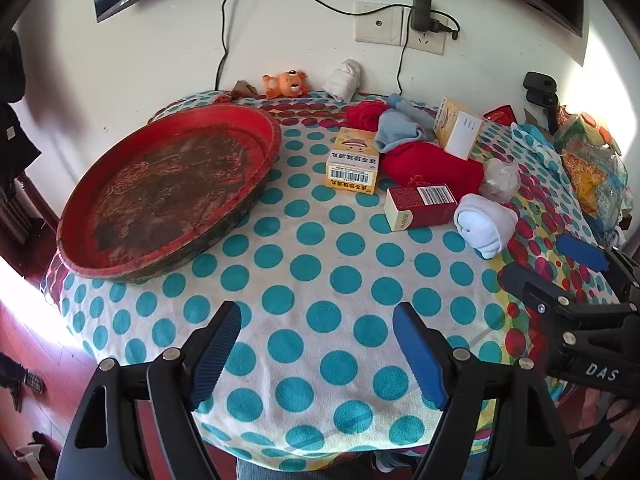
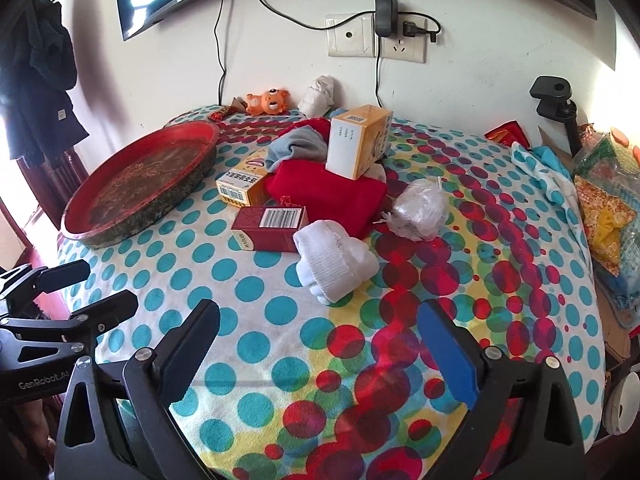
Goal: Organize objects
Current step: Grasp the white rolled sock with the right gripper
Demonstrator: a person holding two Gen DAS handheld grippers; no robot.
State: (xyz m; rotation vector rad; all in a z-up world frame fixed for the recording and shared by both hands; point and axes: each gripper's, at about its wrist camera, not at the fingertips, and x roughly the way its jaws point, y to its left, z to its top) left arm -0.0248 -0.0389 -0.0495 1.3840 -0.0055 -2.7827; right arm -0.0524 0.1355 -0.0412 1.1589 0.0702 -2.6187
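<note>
Black tongs (image 1: 318,354); blue ribbed pads (image 1: 420,358)

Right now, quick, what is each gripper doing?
Left gripper: open, holding nothing, above the dotted cloth.
Right gripper: open, holding nothing.

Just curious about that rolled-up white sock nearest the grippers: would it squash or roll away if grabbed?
The rolled white sock looks soft, so it would probably squash under the pads. Likely light. Its rounded bundle might roll slightly on the dotted cloth, and could perhaps unroll.
</note>
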